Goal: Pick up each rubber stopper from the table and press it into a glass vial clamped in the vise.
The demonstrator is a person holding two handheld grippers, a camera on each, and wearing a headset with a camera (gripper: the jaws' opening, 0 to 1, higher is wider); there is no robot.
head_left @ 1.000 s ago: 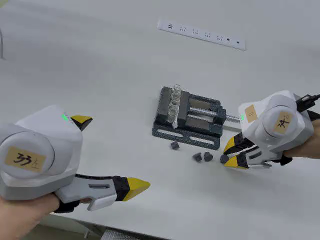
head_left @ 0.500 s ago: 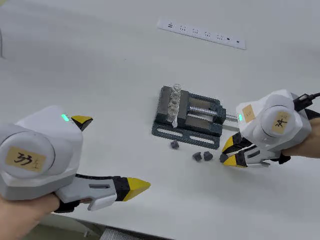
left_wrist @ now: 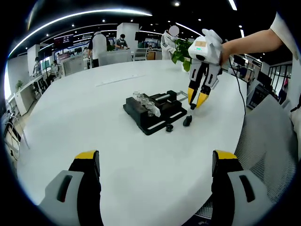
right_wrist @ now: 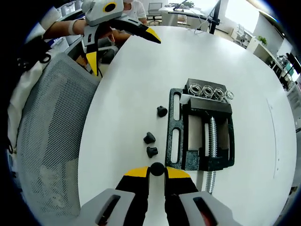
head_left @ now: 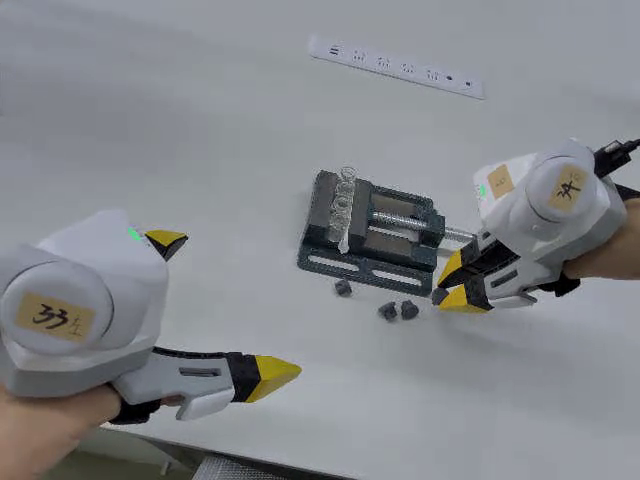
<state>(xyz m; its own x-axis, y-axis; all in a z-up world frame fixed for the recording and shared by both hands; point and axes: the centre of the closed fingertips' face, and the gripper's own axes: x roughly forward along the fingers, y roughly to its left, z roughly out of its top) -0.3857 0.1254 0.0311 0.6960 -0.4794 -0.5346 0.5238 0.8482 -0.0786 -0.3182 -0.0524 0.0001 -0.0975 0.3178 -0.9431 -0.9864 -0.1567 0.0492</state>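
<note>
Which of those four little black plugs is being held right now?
The plug pinched between the tips of the right claw, beside the vise. The other three plugs lie loose on the white table.

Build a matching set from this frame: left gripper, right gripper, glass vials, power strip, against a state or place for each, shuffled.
1. left gripper
2. right gripper
3. glass vials
4. power strip

A. clamped in the vise
B. jaws open, empty
C. flat on the table, beyond the vise in the head view
D. jaws shut on a rubber stopper

Pairs: 1-B, 2-D, 3-A, 4-C
</note>
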